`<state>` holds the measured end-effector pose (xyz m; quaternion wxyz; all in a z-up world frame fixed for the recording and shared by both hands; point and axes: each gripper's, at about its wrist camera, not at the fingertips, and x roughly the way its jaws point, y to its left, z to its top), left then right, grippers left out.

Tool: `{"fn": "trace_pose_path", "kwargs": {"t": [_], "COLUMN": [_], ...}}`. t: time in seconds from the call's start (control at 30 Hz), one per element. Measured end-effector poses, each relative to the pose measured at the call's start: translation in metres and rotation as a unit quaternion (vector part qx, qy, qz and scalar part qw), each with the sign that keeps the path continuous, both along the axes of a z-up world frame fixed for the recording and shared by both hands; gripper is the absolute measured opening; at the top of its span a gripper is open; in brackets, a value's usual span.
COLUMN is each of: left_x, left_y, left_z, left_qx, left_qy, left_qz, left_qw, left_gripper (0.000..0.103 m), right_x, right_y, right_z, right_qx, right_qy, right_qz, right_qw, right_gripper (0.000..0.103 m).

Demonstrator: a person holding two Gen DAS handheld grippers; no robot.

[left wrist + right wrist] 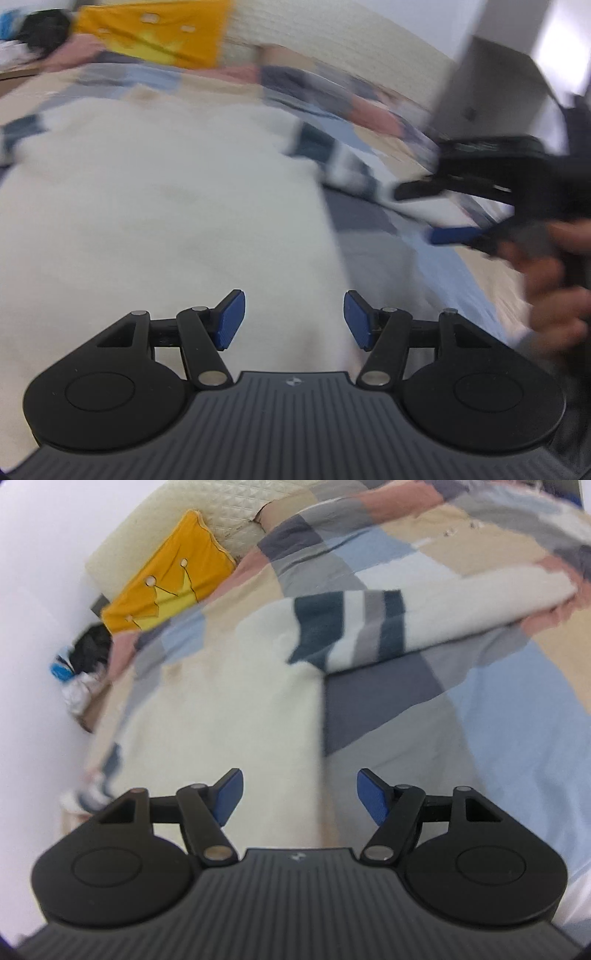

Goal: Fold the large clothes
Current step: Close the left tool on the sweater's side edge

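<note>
Both the left gripper (294, 319) and right gripper (300, 797) hang spread, empty, above the cream sweater (229, 709).

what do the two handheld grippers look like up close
Both look alike. The left gripper has black linkage arms on silver pivot pins, round black discs either side, a ribbed dark grey body with a small white logo, and ribbed blue pads. The right gripper matches it, with the same blue pads. No cables show.
</note>
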<state>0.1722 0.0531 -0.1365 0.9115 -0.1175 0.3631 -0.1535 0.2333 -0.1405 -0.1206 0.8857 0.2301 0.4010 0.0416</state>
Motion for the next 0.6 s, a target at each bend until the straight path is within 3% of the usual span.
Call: {"fn": "trace_pose_path", "kwargs": {"t": [0.17, 0.4, 0.47, 0.53, 0.6], "left_x": [-0.007, -0.005, -0.001, 0.002, 0.01], "left_y": [-0.034, -0.067, -0.073, -0.072, -0.065], "left_z": [-0.014, -0.04, -0.047, -0.051, -0.05], "left_qx": [0.047, 0.153, 0.177, 0.189, 0.183], "left_qy": [0.003, -0.009, -0.005, 0.004, 0.007], "left_qz": [-0.086, -0.1, -0.101, -0.084, -0.068], "left_qw": [0.9952, 0.9831, 0.9791, 0.9783, 0.9807], "left_gripper": [0.065, 0.059, 0.053, 0.03, 0.015], "right_x": [0.002, 0.003, 0.004, 0.008, 0.01], "right_y": [-0.007, -0.028, -0.03, -0.027, -0.024], "right_z": [-0.02, -0.033, -0.037, -0.039, -0.041], "right_qx": [0.019, 0.069, 0.078, 0.065, 0.061], "right_qy": [-0.005, -0.009, -0.009, -0.001, 0.004], "right_qz": [0.0, -0.023, -0.029, -0.025, -0.016], "right_qw": [1.0, 0.997, 0.996, 0.998, 0.998], "right_gripper": [0.072, 0.072, 0.072, 0.072, 0.072]}}
